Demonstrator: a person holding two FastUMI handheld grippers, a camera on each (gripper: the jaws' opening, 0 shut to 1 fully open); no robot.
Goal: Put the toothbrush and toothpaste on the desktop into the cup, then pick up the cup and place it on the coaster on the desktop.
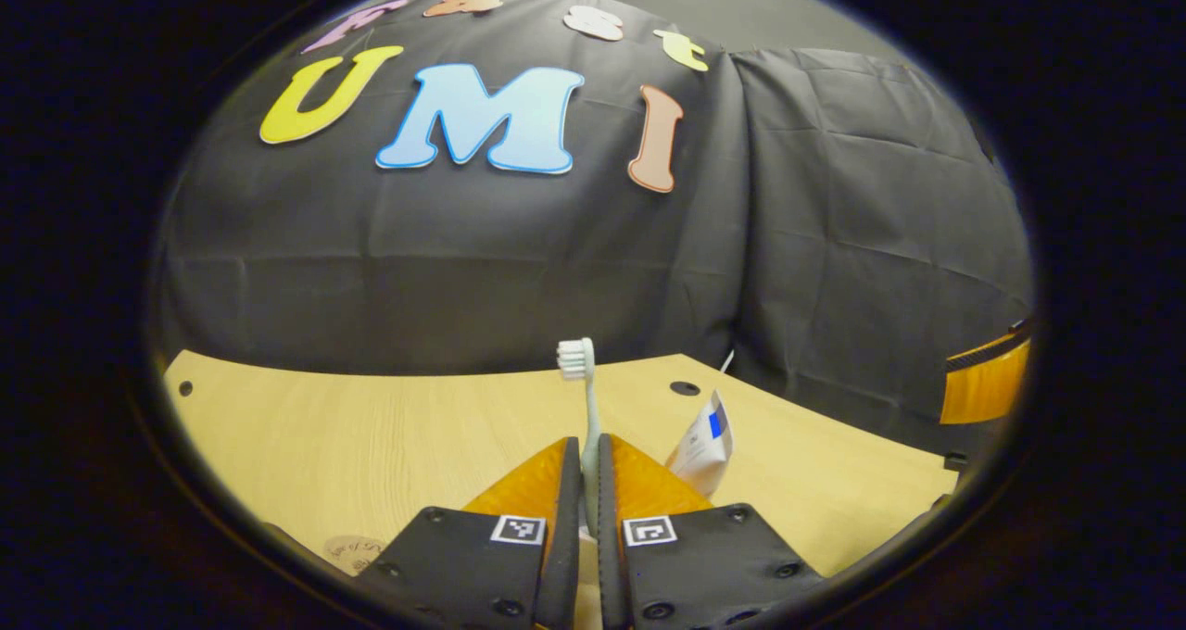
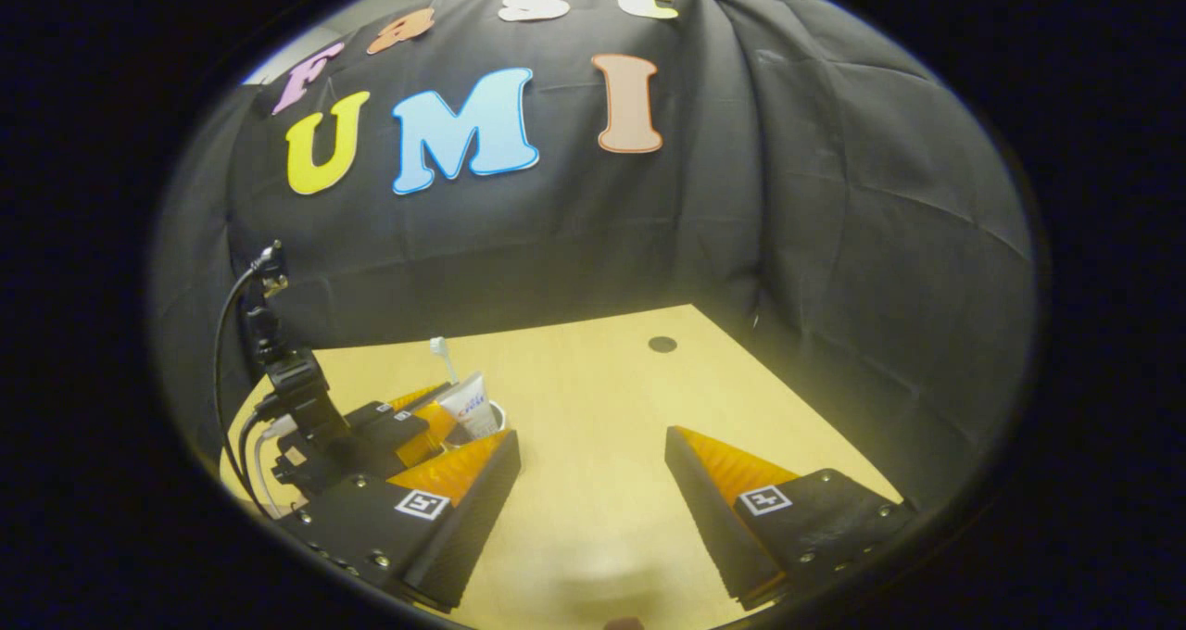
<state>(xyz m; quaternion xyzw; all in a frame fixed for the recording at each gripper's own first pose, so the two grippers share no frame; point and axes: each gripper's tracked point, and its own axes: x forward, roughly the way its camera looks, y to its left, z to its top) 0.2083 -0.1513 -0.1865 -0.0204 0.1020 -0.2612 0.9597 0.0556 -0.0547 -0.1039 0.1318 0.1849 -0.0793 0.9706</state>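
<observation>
The left tongs [image 1: 590, 463] pinch the toothbrush [image 1: 584, 398] upright at lower centre of the left gripper view, bristles up. If they let go off-centre, the slim handle could tip past the cup [image 2: 491, 419] rim onto the bench [image 2: 593, 398]. The toothpaste [image 2: 471, 408], a white tube, already leans in the cup at lower left of the right gripper view. The right tongs [image 2: 593, 482] gape wide, holding nothing.

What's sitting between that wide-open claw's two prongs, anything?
Nothing: in the right gripper view, the right gripper stands open over bare desktop. The cup, holding toothpaste, and the toothbrush are off beside the left gripper.
</observation>
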